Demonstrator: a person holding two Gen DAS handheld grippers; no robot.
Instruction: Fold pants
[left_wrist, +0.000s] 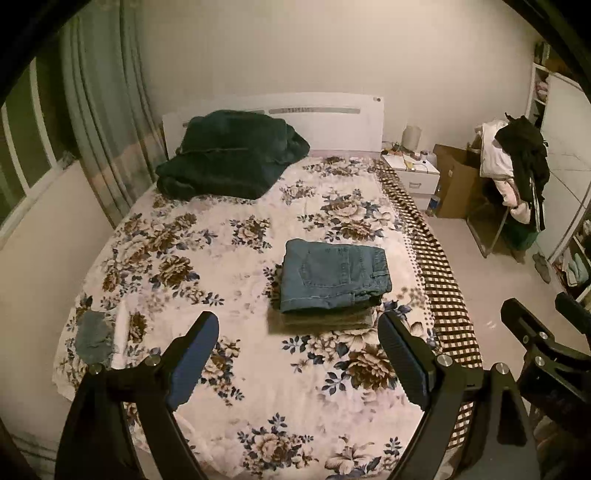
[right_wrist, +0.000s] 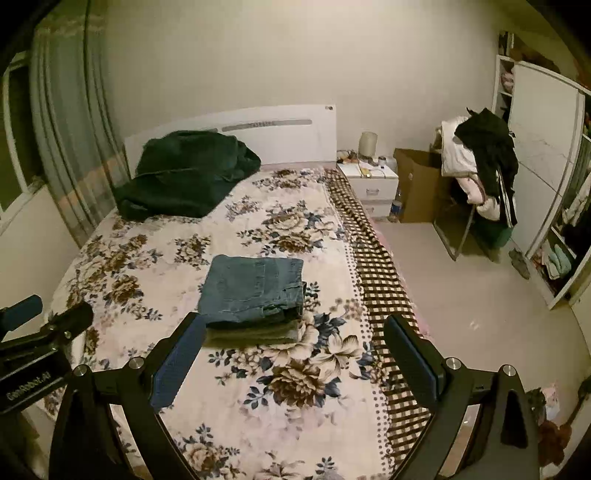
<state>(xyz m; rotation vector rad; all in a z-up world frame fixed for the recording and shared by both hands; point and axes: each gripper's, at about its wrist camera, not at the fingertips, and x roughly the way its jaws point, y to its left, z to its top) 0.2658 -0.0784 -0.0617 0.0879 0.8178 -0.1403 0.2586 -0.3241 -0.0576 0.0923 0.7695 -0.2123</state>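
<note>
A pair of blue jeans (left_wrist: 334, 275) lies folded on top of a folded olive-grey garment (left_wrist: 325, 318), stacked on the floral bed (left_wrist: 207, 258). The jeans also show in the right wrist view (right_wrist: 255, 290). My left gripper (left_wrist: 299, 332) is open and empty, held above the bed in front of the stack. My right gripper (right_wrist: 293, 334) is open and empty, also short of the stack, and it shows at the right edge of the left wrist view (left_wrist: 546, 321).
A dark green blanket (left_wrist: 229, 158) lies heaped at the head of the bed. A small denim patch (left_wrist: 94, 334) lies near the bed's left edge. A nightstand (left_wrist: 413, 173), a cardboard box (left_wrist: 456, 186) and a chair piled with clothes (left_wrist: 517, 173) stand on the right.
</note>
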